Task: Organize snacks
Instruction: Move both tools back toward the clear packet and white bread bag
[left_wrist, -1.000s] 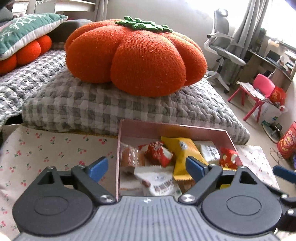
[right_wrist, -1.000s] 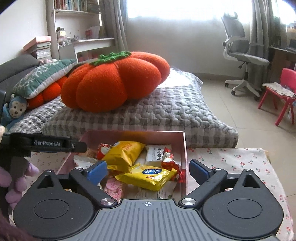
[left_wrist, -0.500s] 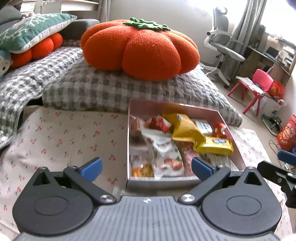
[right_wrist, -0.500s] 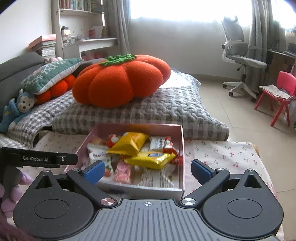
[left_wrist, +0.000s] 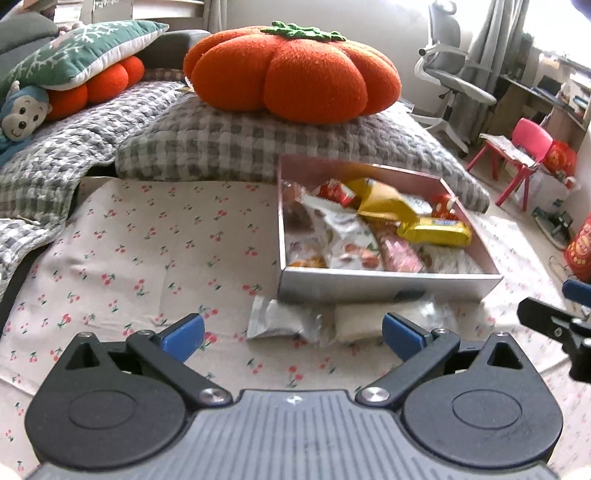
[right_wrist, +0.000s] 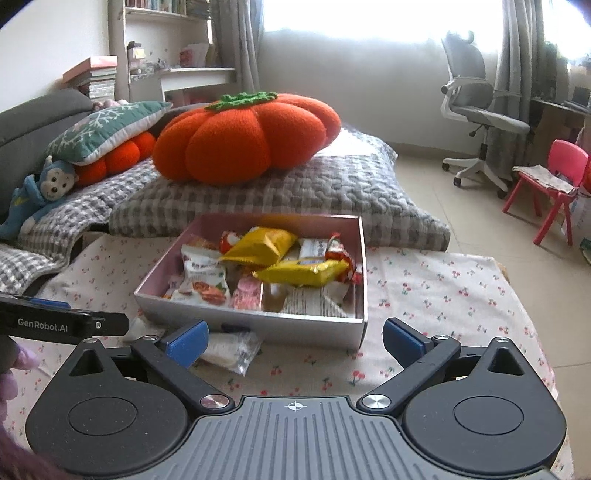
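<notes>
A shallow pink box sits on the cherry-print cloth, filled with several snack packets, among them a yellow one. Two packets lie on the cloth just in front of the box: a silvery one and a clear whitish one. My left gripper hangs open just short of these two, nothing between its blue pads. My right gripper is open too, facing the box's near wall, empty. Its left pad overlaps the whitish packet in the view.
A grey quilted mattress with a big orange pumpkin cushion lies behind the box. A blue monkey toy and pillows are far left. An office chair and pink stool stand on the floor at right.
Both grippers have drawn back from over the box toward me, so the whole box and the two packets in front of it now show. The left jaws stand a little wider.
</notes>
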